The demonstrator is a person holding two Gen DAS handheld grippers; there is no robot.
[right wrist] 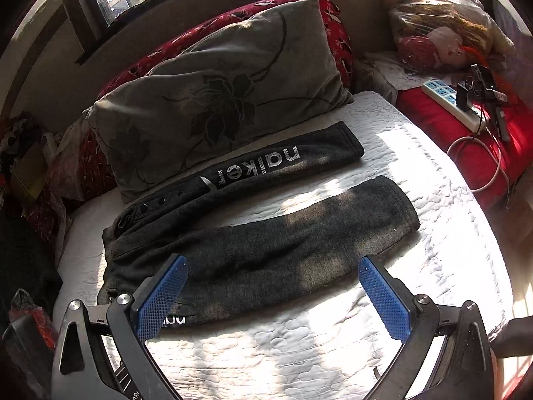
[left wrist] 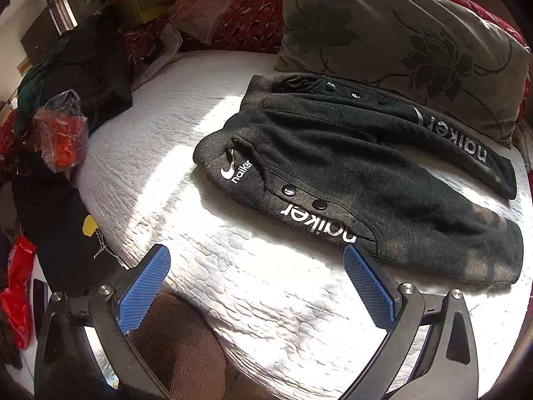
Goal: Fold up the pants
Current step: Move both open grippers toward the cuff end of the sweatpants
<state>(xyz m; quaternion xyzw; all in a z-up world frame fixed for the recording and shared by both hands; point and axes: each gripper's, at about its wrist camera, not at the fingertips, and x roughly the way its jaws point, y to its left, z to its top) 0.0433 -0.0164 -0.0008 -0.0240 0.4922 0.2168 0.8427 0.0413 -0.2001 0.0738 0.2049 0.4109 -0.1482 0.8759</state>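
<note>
Dark grey pants [left wrist: 349,166] with white "naiker" lettering lie flat on a white quilted mattress [left wrist: 186,153], waistband to the left, both legs spread apart to the right. They also show in the right wrist view [right wrist: 266,253]. My left gripper [left wrist: 256,260] is open and empty, above the mattress just in front of the near leg. My right gripper [right wrist: 271,276] is open and empty, hovering over the near leg's front edge.
A grey flowered pillow [right wrist: 216,100] lies behind the pants against a red patterned cover [right wrist: 336,26]. Dark clothes and plastic bags [left wrist: 63,130] pile at the mattress's left. A power strip with cables [right wrist: 456,103] sits on red fabric at the right. A brown-clad knee [left wrist: 180,343] shows below.
</note>
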